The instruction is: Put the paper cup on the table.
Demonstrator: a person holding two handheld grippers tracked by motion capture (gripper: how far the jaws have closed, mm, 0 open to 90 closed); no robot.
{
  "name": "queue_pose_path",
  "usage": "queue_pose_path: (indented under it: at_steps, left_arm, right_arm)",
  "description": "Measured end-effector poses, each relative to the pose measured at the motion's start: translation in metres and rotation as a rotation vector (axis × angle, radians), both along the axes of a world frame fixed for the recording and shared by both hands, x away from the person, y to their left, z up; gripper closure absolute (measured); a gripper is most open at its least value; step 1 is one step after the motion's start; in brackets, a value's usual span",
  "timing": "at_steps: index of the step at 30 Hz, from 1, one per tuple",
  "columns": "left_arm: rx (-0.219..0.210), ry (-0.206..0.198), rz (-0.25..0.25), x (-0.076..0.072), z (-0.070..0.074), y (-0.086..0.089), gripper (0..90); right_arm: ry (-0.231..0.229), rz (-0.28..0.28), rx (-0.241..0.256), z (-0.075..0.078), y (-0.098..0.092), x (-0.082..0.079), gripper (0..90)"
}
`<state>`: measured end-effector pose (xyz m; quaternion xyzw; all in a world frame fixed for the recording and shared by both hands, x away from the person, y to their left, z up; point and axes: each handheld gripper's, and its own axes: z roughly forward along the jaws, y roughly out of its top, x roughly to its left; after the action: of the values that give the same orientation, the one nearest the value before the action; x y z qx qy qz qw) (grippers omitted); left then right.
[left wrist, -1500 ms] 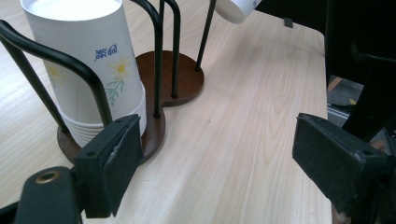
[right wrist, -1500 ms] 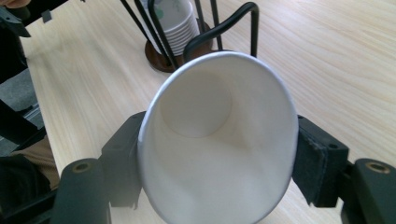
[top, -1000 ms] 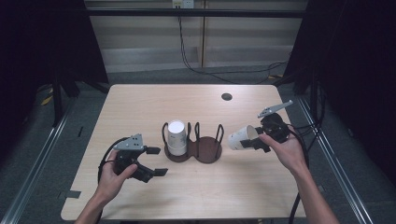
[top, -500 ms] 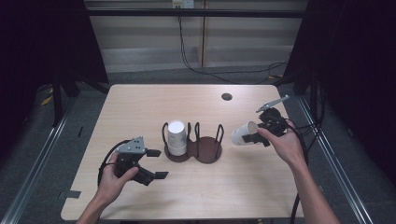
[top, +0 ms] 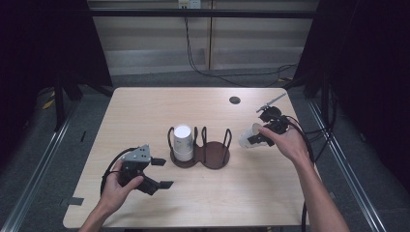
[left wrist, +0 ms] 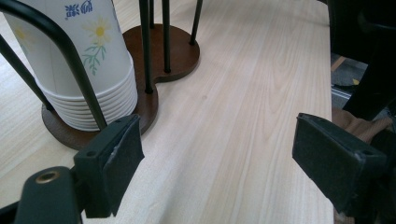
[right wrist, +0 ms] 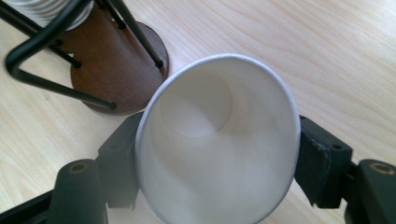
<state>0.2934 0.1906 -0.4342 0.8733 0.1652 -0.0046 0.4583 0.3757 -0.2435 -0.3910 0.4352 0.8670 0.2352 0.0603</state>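
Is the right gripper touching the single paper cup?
Touching. In the right gripper view the right gripper has its two black jaws pressed against opposite sides of the paper cup, with no gap showing, and the cup's rim is squeezed oval.

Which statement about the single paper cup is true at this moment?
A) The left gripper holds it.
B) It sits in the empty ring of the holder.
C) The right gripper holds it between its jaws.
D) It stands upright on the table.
C: in the right gripper view the paper cup sits clamped between the two jaws of the right gripper, its mouth facing the camera.
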Motion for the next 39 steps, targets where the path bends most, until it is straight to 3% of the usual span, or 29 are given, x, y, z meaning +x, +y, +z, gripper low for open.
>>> queue_pose_path:
  at_steps: [8, 12, 15, 20, 35, 39]
  left_arm:
    - [-0.010, 0.000, 0.017, 0.002, 0.001, 0.003, 16.1]
    - [0.007, -0.003, 0.011, 0.002, 0.001, 0.003, 16.2]
    - [0.009, -0.003, 0.006, 0.001, 0.000, 0.003, 16.2]
    - [0.005, -0.004, 0.010, 0.001, 0.001, 0.003, 16.1]
    - [0.021, -0.004, 0.002, 0.001, 0.000, 0.002, 16.2]
    - [0.023, -0.006, -0.002, 0.001, 0.000, 0.002, 16.2]
  right_arm:
    - [0.041, 0.001, -0.076, -0.009, 0.005, 0.011, 26.5]
    - [0.046, 0.000, -0.143, -0.011, 0.009, 0.017, 26.2]
    - [0.033, -0.010, -0.153, -0.013, 0.009, 0.021, 26.1]
    - [0.061, -0.016, -0.199, -0.022, 0.012, 0.028, 25.4]
    - [0.028, -0.027, -0.238, -0.034, 0.027, 0.036, 22.1]
    - [0.017, -0.044, -0.206, -0.036, 0.028, 0.038, 20.9]
